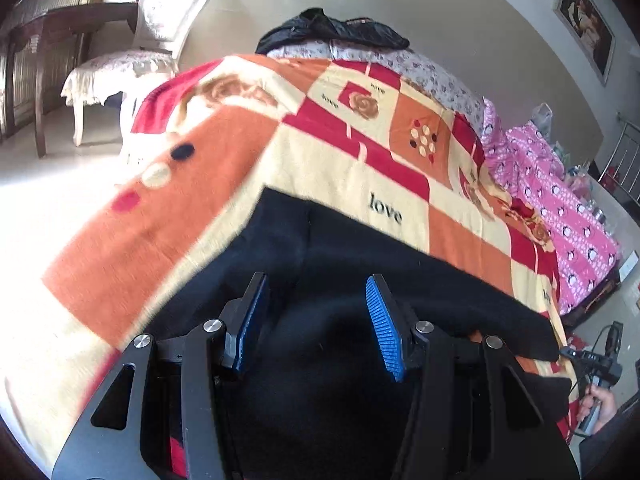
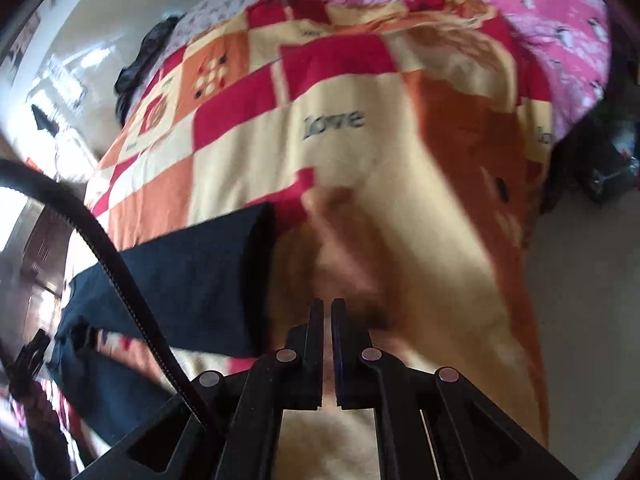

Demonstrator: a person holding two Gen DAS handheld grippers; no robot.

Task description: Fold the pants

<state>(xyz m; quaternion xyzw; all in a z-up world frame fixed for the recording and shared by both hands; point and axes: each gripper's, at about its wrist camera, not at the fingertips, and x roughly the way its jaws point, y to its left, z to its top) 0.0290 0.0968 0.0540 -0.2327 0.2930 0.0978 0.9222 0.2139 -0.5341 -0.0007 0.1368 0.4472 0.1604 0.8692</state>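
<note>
left hand-held gripper (image 1: 316,322): jaws apart | over dark pants (image 1: 360,264) | on checked blanket (image 1: 224,152)

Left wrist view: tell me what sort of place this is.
Most likely a bedroom in a home. A bed covered by a patchwork "love" blanket fills the view, with dark pants laid on it. A pink penguin-print quilt lies alongside, and a white upholstered chair stands at a dark wooden desk.

The pants (image 1: 360,264) lie on the blanket (image 1: 340,160) covering the bed, a chair (image 1: 160,32) standing beyond its far-left corner.
</note>
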